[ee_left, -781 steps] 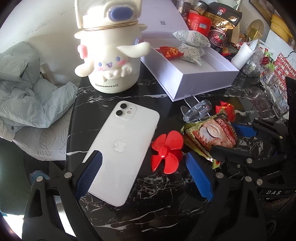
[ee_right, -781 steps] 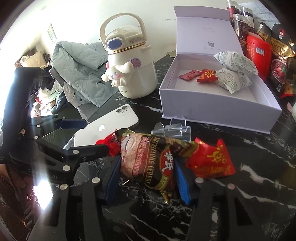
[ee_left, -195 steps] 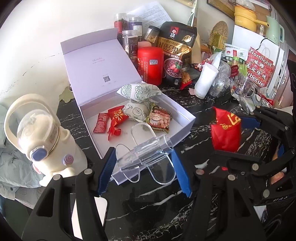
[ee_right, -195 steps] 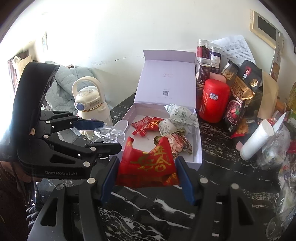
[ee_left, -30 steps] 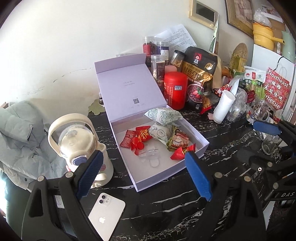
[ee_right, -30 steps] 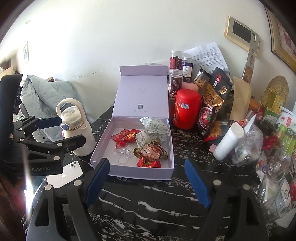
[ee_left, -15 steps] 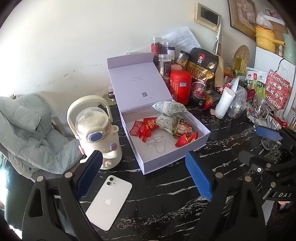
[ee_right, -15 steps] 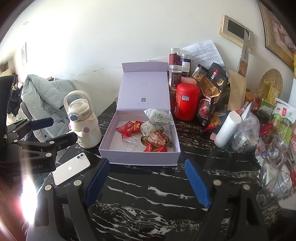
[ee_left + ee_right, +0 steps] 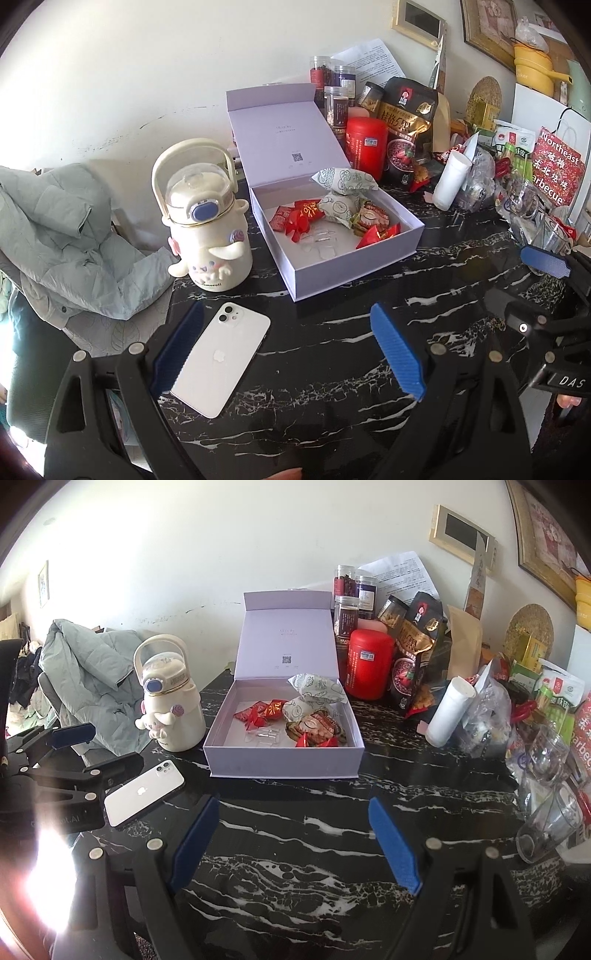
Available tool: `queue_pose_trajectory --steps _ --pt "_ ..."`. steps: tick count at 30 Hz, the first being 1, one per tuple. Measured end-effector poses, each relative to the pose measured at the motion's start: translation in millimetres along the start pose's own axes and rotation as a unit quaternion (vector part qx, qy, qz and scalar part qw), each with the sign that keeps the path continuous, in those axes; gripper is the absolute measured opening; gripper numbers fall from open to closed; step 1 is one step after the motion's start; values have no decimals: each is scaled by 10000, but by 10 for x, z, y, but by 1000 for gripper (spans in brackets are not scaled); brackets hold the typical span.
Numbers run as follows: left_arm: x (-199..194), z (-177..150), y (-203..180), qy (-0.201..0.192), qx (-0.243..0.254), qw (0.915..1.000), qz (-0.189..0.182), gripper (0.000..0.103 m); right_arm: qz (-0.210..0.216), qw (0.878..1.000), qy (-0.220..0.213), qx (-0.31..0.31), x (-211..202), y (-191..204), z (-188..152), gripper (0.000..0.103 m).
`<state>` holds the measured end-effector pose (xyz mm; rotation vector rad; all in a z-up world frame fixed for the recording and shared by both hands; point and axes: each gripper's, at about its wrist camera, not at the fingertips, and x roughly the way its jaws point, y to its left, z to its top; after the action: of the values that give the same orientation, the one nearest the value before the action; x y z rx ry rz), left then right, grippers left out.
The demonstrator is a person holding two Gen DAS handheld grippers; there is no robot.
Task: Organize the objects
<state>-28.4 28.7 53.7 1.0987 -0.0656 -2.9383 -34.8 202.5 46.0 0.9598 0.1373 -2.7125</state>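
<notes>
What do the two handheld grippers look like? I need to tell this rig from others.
Both are matte black plastic frames with silver rivets. The left gripper and right gripper each carry two jaws faced with ribbed blue pads. White lettering marks the bodies, only partly readable. No cables or sleeves show.

Open lilac box (image 9: 284, 762) holds snack packets (image 9: 314, 723); white phone (image 9: 221, 356) lies beside it.

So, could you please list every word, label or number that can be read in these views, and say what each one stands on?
"Northeast" and "arbecue": red bag, its first letter hidden.
"DAS": right gripper, on its body.
Ends in "amoroll": cream bottle, along its base.
Quaker logo: dark oat bag; its Chinese characters are unclear.
Too small to read: purple box lid print and code, red canister label, wall paper sheet.
</notes>
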Motion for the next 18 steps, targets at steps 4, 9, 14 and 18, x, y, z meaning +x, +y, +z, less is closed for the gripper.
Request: queue_pose_trajectory --steps 4,9,14,18 --pt "-34 -71 47 18 -139 9999 -51 91 67 10000 53 22 17 33 -52 84" --pt "-48 -126 66 29 -128 9999 -21 91 123 9999 74 10 43 74 -98 84" --pt "-15 -155 72 101 -130 9999 0 91 135 9998 107 17 61 83 -119 84" --pt "0 -161 54 135 -130 9998 -26 91 124 9998 126 38 75 71 -120 84"
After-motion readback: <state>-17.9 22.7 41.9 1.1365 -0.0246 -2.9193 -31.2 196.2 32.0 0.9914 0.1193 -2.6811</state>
